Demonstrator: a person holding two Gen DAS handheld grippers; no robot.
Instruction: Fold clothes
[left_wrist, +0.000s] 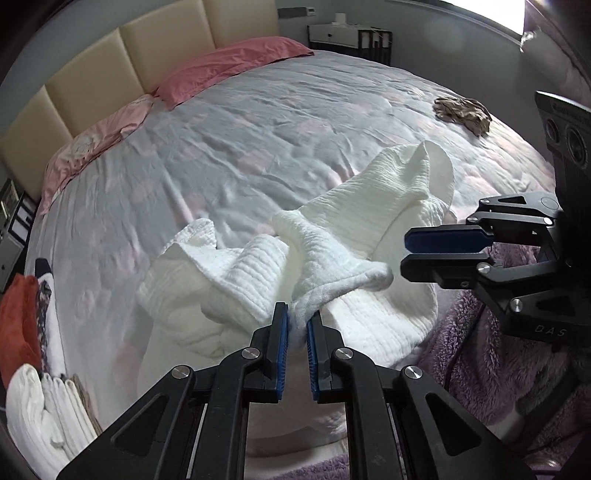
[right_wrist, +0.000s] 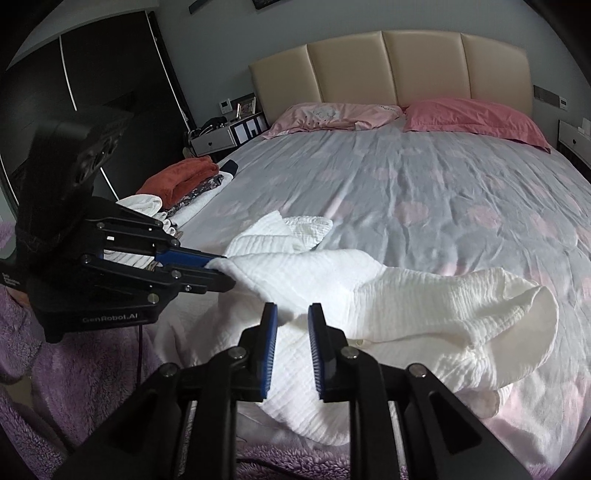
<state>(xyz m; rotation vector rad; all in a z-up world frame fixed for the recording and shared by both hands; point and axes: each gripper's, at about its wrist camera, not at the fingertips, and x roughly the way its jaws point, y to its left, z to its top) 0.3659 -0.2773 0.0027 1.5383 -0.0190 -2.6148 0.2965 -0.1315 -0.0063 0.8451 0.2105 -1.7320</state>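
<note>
While left gripper (left_wrist: 297, 319) pinches garment (left_wrist: 332, 236); right gripper (right_wrist: 292, 325) hovers.

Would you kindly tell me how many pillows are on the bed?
2, side by side against the headboard: a pale pink pillow on the wardrobe side and a darker pink pillow next to it. None appear hidden.

Bedspread (right_wrist: 424, 192) beyond the white garment (right_wrist: 424, 310) lies open; folded pile (right_wrist: 184, 181) seemingly crowds its left edge.
</note>
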